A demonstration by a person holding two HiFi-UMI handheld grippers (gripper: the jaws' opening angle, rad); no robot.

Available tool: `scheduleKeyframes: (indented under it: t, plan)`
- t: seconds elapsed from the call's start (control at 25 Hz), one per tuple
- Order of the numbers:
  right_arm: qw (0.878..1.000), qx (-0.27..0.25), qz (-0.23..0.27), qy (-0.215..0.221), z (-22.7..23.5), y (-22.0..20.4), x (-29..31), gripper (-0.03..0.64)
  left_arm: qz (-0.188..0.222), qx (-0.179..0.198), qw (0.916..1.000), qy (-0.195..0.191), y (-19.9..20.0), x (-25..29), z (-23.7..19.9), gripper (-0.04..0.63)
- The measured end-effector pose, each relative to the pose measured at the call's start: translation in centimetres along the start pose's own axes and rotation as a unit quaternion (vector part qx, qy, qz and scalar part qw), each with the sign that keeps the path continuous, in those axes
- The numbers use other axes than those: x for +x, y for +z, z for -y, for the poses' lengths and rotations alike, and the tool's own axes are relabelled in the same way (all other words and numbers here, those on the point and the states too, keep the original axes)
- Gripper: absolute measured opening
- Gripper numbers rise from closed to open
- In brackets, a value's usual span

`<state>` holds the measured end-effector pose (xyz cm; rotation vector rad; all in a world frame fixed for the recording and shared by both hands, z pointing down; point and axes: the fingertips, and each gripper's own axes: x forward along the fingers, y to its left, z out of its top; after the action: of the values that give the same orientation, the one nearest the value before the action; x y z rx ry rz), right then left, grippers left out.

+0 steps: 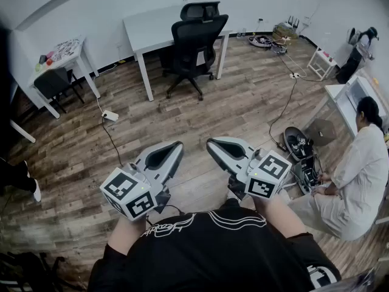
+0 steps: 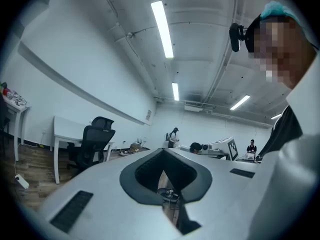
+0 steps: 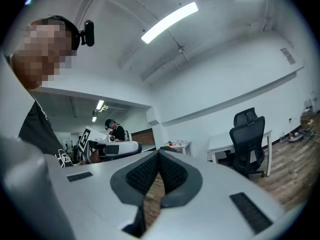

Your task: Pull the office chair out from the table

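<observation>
I am standing on the wooden floor (image 1: 243,102) and facing the white table (image 1: 149,23), which is standing against the far wall. The black office chair (image 1: 194,41) is sitting pushed in at the table's near side, with its backrest turned toward me and its wheeled base resting on the boards just in front of the table legs. I am holding both tools close to my body, level and side by side, pointing toward the chair but well apart from it, with open floor lying between. My left gripper (image 1: 177,145) is keeping its jaws pressed together with nothing between them, and the chair is showing off to the left of its tips in the left gripper view. My right gripper (image 1: 210,143) is likewise clamped on nothing, with the chair showing off to the right of its tips. A white power strip (image 1: 110,115) is lying on the floor, left of the chair.
</observation>
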<state>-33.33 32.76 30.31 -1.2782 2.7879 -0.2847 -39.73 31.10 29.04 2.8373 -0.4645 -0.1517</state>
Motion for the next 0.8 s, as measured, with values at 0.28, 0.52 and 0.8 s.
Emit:
scheduleKeyframes:
  t: [0.28,0.52,0.8]
  plan:
    - [1.0,-0.003,0.001,-0.002,0.2,-0.3,0.2,0.034,-0.01,0.015,0.9998,0.0,-0.6,0.2,-0.1,0.006]
    - [1.0,0.026,0.004,-0.01,1.2,-0.3,0.4,0.035,-0.016,0.017,0.9997,-0.007,-0.2,0.5,-0.7,0.006]
    - [0.998,0.003,0.003,-0.067,5.4,-0.9,0.2,0.035,-0.013,-0.025,0.9993,-0.023,-1.0,2.5,-3.1,0.006]
